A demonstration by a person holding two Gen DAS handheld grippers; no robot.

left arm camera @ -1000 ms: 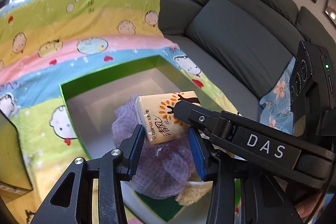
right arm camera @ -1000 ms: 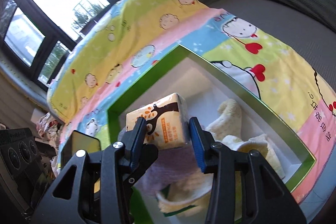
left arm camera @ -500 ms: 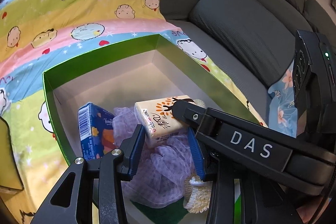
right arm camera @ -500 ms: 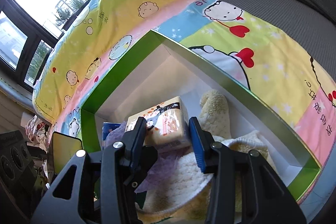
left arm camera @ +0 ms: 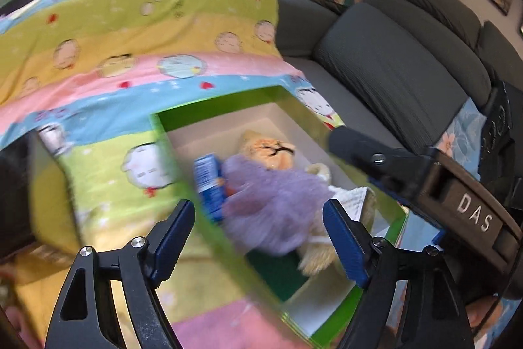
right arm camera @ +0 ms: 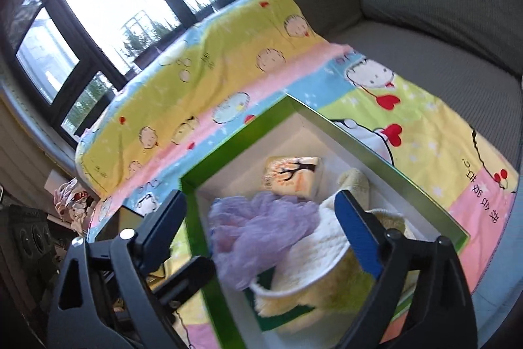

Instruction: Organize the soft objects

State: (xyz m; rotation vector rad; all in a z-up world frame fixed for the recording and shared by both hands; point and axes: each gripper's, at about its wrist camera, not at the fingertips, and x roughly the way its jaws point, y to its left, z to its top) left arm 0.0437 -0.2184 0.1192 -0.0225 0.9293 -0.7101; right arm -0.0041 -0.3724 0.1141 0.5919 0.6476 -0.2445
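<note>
box (right arm camera: 228, 159): showing green outside, white inside
puff (right arm camera: 261, 231): looking purple
tissue pack (right arm camera: 291, 177): showing orange with a black tree
blanket (right arm camera: 228, 61): showing yellow, pink, blue stripes with cartoon faces

Grey sofa (right arm camera: 441, 61) seat draped with cartoon-print blanket (right arm camera: 228, 71); green open box (right arm camera: 385, 164) sitting directly on blanket.

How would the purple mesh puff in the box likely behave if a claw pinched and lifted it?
The puff looks like bunched netting, so it would probably squash flat between the pads. It drapes loosely over the towel, so it likely sags and trails when lifted. It seems very light, unlikely to slip.
</note>
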